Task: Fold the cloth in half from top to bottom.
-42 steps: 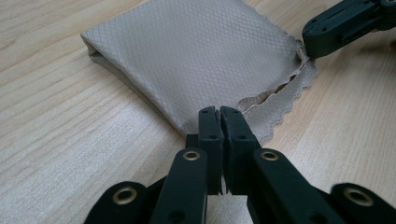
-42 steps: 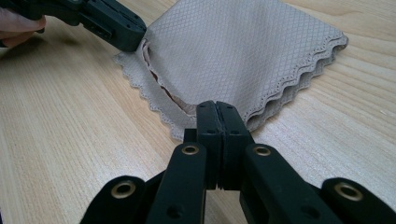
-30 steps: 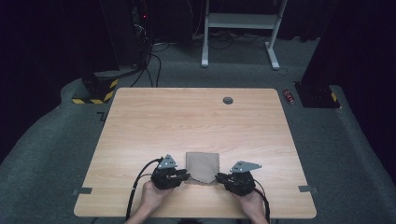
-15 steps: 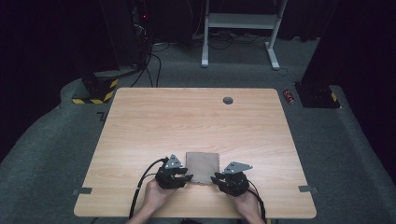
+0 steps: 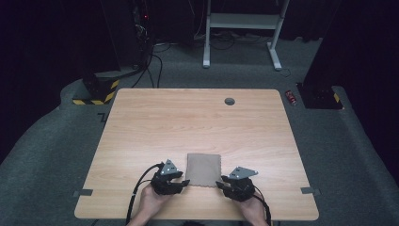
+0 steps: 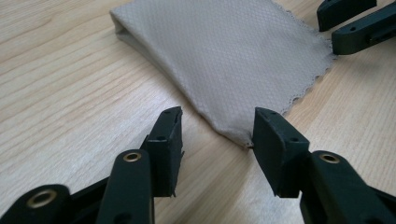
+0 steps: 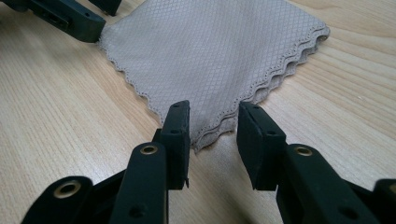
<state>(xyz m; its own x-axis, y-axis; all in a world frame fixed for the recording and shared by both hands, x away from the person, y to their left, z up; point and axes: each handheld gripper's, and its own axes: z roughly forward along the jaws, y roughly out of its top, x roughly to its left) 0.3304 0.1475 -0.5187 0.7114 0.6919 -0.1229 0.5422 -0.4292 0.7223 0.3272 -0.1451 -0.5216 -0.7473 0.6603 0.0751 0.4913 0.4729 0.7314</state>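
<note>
Both the left gripper [image 6: 217, 128] and right gripper [image 7: 212, 126], jaws just opening, flank the folded beige cloth's [image 5: 203, 169] near corners, seemingly without pinching it.

The light wooden worktop [image 5: 197, 127] stands on grey carpet [image 5: 47, 155], with a small dark round grommet [image 5: 229, 101] near its far edge, a red can [image 5: 291, 97] on the floor just beyond its far right corner, a yellow-and-black striped base [image 5: 96, 92] off its far left corner, and a white frame [image 5: 242, 28] well behind it.
</note>
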